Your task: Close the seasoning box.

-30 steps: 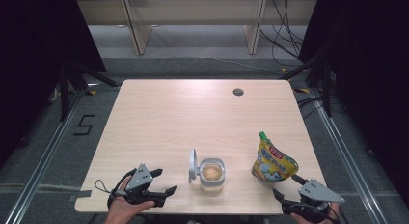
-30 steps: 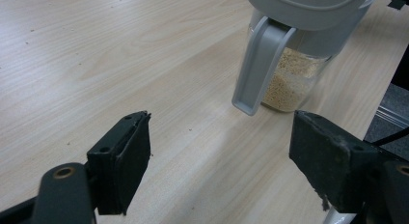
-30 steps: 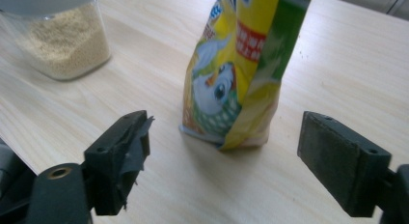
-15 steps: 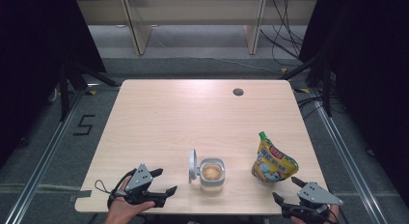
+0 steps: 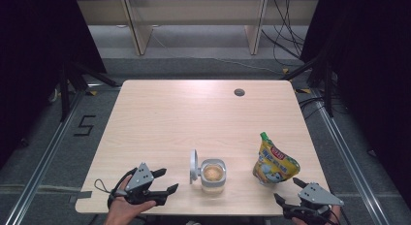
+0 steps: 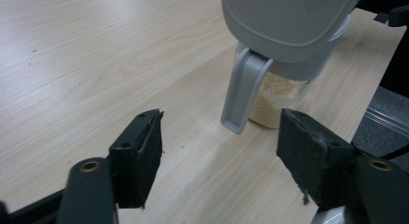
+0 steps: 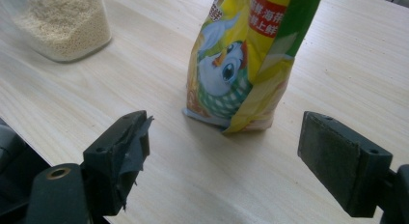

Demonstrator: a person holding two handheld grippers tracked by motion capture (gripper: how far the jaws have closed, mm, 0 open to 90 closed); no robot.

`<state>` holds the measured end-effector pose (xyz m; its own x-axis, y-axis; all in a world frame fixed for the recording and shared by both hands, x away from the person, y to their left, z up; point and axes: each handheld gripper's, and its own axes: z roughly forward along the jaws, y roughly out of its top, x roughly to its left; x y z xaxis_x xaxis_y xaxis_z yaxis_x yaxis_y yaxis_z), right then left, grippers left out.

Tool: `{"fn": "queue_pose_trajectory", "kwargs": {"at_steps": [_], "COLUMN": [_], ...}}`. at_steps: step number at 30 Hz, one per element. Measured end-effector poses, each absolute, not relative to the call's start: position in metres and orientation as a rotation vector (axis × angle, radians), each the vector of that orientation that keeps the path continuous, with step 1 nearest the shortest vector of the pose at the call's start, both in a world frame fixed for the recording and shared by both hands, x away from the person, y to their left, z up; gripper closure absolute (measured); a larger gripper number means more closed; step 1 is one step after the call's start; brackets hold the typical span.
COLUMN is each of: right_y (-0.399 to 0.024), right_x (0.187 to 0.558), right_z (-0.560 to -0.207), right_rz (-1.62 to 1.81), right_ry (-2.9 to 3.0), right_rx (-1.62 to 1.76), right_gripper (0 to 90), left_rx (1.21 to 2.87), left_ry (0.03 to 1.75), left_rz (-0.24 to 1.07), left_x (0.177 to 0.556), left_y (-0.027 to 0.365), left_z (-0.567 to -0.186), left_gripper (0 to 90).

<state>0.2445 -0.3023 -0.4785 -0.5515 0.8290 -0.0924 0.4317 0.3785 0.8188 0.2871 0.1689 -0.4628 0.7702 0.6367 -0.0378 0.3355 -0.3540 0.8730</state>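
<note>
Near the table's [image 5: 160, 118] front edge stands a clear jar [image 5: 212, 175] of pale grains — grey lid flipped up; glossy yellow pouch [image 5: 272, 163] right of it. Left gripper [image 5: 161, 181] has just been closing, empty; right gripper [image 5: 289, 197] gapes, empty.

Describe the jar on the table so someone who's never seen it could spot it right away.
Look along the near edge of the wooden table, about midway. The jar stands there, left of the yellow pouch. It is clear, filled with pale grains, with its grey lid flipped open.
</note>
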Motion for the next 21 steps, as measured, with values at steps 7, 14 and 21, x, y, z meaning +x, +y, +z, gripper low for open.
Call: {"fn": "queue_pose_trajectory", "kwargs": {"at_steps": [7, 14, 21], "right_y": [-0.303, -0.302, -0.302], "right_x": [0.246, 0.246, 0.246], "right_z": [-0.478, -0.478, -0.479], "right_rz": [1.065, 1.070, 1.082], "right_ry": [2.124, 2.130, 2.133], "right_rx": [1.047, 1.040, 1.042], "right_gripper": [19.2, 19.3, 19.2], "left_rx": [1.978, 1.971, 1.964], "left_ry": [0.675, 0.647, 0.622], "left_rz": [0.389, 0.439, 0.423], "left_x": [0.285, 0.291, 0.297], "left_y": [0.161, 0.154, 0.142], "left_z": [-0.455, -0.443, -0.434], "left_gripper": [59.6, 84.0, 88.8]}}
